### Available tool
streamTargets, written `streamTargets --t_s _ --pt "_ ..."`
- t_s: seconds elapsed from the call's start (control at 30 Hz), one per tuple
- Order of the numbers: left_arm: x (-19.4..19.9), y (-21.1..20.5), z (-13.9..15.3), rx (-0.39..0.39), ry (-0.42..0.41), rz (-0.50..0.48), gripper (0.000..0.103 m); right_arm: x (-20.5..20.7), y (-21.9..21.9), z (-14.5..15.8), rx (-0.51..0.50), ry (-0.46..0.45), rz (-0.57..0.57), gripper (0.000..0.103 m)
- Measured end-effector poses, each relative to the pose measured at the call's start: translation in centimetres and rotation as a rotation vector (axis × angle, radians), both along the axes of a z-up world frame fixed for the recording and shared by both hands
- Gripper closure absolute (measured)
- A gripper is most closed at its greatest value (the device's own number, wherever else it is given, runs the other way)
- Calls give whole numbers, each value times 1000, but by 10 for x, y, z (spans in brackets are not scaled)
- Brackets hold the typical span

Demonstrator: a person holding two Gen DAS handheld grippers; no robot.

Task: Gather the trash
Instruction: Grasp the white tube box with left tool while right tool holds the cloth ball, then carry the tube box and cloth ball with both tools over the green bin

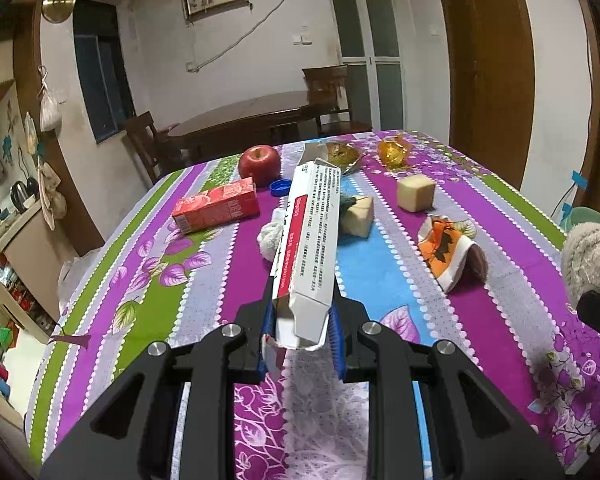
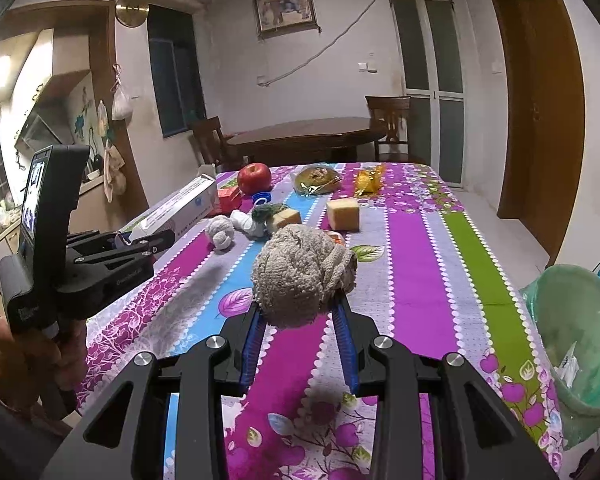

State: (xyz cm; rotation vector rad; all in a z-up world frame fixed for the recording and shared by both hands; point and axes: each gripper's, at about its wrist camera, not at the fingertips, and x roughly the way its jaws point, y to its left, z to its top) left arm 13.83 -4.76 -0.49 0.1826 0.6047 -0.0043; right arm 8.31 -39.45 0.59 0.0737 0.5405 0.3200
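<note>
At lower centre of the left wrist view, the left tool [image 1: 300, 332] clamps one open end of a long white carton [image 1: 310, 240], which juts far forward and may lever loose. Only the right wrist view shows the green bin [image 2: 572, 332] at right edge; there the right tool [image 2: 300, 316] pinches a grey crumpled wad [image 2: 304, 272], seemingly by its underside, so it may drop on the desk [image 2: 412, 264].

Black grippers, blue fingers [image 2: 342, 332] (ribbed), silver screws

Apple [image 1: 259, 163] beside juice carton [image 1: 216, 209]; cheese blocks [image 1: 416, 193] (two) on tablecloth [image 1: 512, 320]
</note>
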Motion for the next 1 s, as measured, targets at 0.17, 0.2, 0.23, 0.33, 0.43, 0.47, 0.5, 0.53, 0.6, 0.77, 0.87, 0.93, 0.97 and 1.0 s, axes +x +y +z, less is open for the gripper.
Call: streamTargets --t_s 0.17,0.2,0.23,0.33,0.43,0.47,0.5,0.53,0.6,0.77,0.87,0.93,0.97,1.0 --pt "-3 -9 4 23 -23 -1 82 -4 -6 2 -3 -8 -18 69" --pt "-3 -11 5 28 -28 -1 81 -5 -8 2 -5 -11 -23 69" --pt "-3 -13 7 34 -34 -2 82 -5 -10 3 -5 -14 -28 69" --pt "-4 -18 12 39 -45 -13 82 -8 -19 8 -13 -25 -48 69" --pt "-3 -28 18 47 -58 -31 82 -10 -30 15 -31 -45 -76 69" --pt "-3 -31 20 52 -63 -39 82 -11 -36 19 -37 -54 -90 69" --pt "-2 -37 23 56 -68 -49 82 -11 -40 22 -41 -61 -101 68" --pt "-2 -41 25 57 -72 -58 82 -12 -46 26 -45 -67 -112 68" --pt "0 -53 29 63 -83 -80 82 -13 -59 33 -60 -82 -141 69" --pt "1 -90 39 75 -108 -157 81 -14 -94 47 -76 -97 -210 68" --pt "3 -111 43 84 -118 -192 81 -16 -115 53 -82 -102 -250 68" --pt "3 -125 45 88 -121 -222 81 -18 -126 55 -79 -102 -270 68" --pt "3 -135 45 90 -123 -241 81 -19 -134 56 -78 -101 -282 68" --pt "3 -142 46 92 -125 -255 81 -19 -139 56 -78 -100 -292 68"
